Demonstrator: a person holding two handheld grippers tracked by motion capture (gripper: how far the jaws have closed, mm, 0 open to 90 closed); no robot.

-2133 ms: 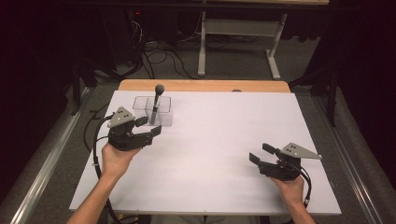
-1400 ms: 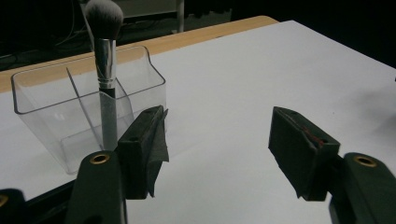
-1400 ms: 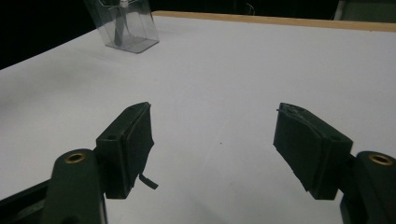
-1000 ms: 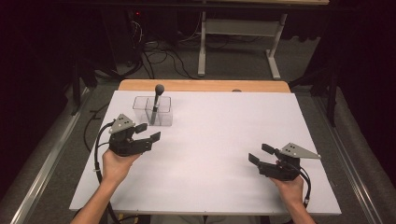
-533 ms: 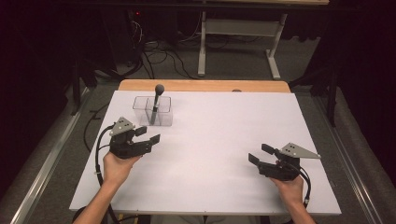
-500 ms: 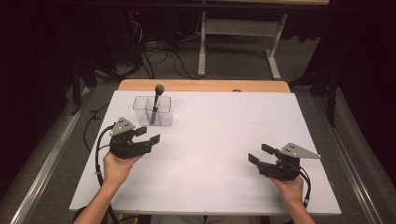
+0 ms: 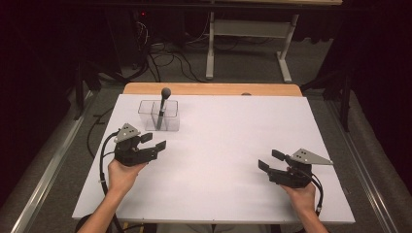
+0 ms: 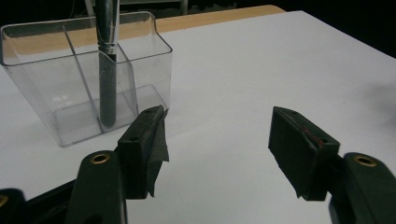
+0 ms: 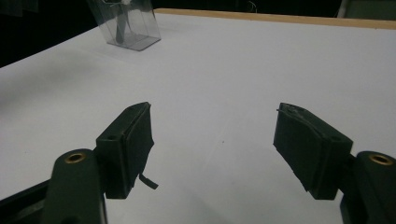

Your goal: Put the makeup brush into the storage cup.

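The brush [image 7: 163,108] stands near-upright, handle down, in the clear holder [image 7: 159,115], its dark rounded head rising above the rim. In the left gripper view the silver and dark-grey handle [image 8: 107,70] sits against the inner divider of the holder [image 8: 88,79], in a middle section; which compartment exactly cannot be settled through the transparent walls. The holder stands on the white table [image 7: 228,145] toward its far left part, just short of the wooden strip [image 7: 214,89] at the far edge. The left gripper [image 7: 154,142] lies just in front of the holder, apart from it, jaws spread wide with nothing between them; the brush stands beyond and to the left of the gap in its own view [image 8: 217,154], untouched. The right gripper [image 7: 270,160] sits well apart at the near right of the table, jaws likewise released and empty over bare white surface [image 9: 215,149], the holder [image 9: 125,23] showing far off at the upper left. Each gripper is carried in a hand entering from the near edge.
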